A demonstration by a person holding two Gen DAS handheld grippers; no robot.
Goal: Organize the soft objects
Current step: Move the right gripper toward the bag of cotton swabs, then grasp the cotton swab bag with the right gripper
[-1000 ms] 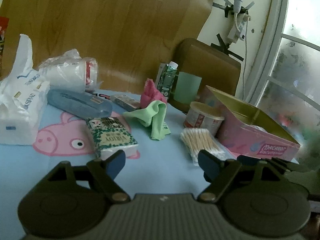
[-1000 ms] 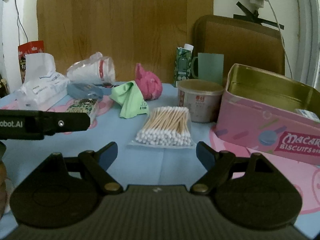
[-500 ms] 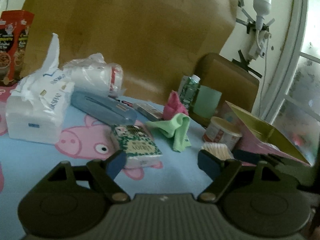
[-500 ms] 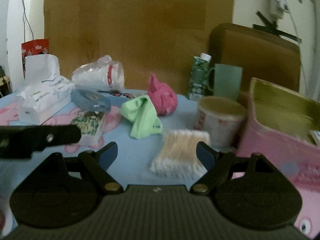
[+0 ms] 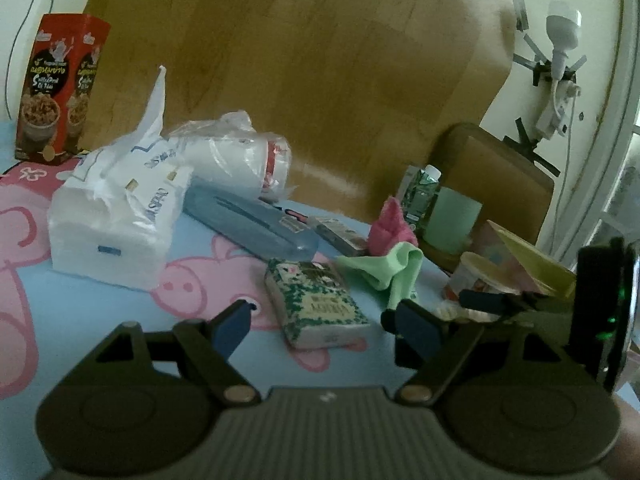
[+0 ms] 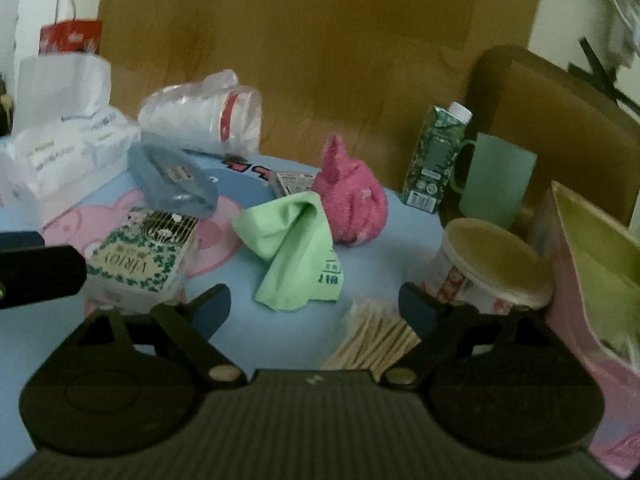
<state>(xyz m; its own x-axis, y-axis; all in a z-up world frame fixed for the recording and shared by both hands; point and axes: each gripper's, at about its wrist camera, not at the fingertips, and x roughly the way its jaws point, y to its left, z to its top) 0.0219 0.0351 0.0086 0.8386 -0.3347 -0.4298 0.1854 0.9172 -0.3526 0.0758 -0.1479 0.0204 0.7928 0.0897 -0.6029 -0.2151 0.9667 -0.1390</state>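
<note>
- Left gripper hovered low over the blue cartoon-pig tablecloth, jaws spread wide, nothing between them.
- Small green-patterned tissue pack lay on the cloth just ahead of the left gripper's fingers, roughly in line with the gap.
- Right gripper also stood apart at the jaws and carried nothing; it was held above the cloth, aimed toward the green cloth.
- Green cloth lay crumpled mid-table, its far edge touching the pink plush item behind it. The left view showed the same pair, green cloth in front of the pink plush item.
- Bundle of cotton swabs sat just under the right gripper's right finger, beside a lidded round tub.
- Pink biscuit tin, open with a gold interior, stood at far right, next to the tub.
- Large white tissue pack rested at left, one sheet sticking up; a blue pouch lay between it and the small pack.
- Sleeve of white cups in clear plastic lay on its side behind the pouch.
- Green carton with a white cap and a pale green mug stood at the back; a red snack box stood at far left.
- The right gripper's body showed at the right edge of the left view; the left gripper's dark finger entered the right view from the left.
</note>
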